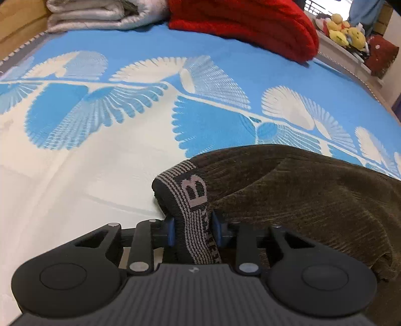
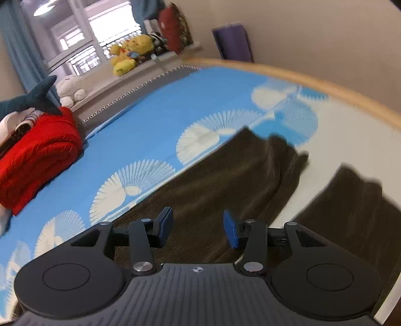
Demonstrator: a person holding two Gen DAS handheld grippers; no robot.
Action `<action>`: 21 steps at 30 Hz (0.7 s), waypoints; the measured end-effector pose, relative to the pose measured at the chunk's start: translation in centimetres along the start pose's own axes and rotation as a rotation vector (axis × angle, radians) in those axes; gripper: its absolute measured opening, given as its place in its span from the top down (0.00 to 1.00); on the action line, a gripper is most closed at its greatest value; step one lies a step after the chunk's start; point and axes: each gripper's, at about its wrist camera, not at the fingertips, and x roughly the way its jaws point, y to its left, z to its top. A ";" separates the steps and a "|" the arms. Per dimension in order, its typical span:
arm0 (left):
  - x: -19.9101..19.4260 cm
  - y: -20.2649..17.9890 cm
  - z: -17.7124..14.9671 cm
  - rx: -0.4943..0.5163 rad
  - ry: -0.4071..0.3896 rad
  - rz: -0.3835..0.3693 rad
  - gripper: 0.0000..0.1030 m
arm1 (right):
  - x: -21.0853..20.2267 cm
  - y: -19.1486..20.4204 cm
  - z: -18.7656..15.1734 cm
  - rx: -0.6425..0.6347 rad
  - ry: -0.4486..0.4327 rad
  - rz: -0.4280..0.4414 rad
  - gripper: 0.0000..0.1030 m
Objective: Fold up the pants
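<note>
Dark brown corduroy pants (image 1: pixel 313 198) lie on a blue and white patterned bed (image 1: pixel 100 175). My left gripper (image 1: pixel 193 227) is shut on the pants' striped elastic waistband (image 1: pixel 193 190), which bears a letter B and is bunched up between the blue pads. In the right wrist view the pants (image 2: pixel 225 180) stretch away with both legs spread apart, the second leg (image 2: pixel 351 200) at the right. My right gripper (image 2: pixel 198 225) is open and empty, hovering just above the brown fabric.
A folded red blanket (image 1: pixel 250 27) and a grey folded quilt (image 1: pixel 95 15) lie at the bed's far side. Plush toys (image 2: pixel 127 55) sit on a window ledge. A wooden bed rim (image 2: pixel 325 82) runs along the far edge. A shark plush (image 2: pixel 30 100) rests on the red blanket.
</note>
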 end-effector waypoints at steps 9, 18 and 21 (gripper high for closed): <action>-2.4 -0.5 -0.5 0.055 -0.041 0.085 0.63 | -0.5 1.1 -0.7 -0.103 -0.012 -0.014 0.55; -9.8 1.4 -1.2 -0.036 0.052 -0.028 0.53 | -4.4 0.0 -0.1 -0.146 -0.079 0.033 0.55; -12.2 1.6 -3.5 -0.015 0.087 -0.057 0.47 | -6.5 -0.2 -0.6 -0.194 -0.100 0.053 0.55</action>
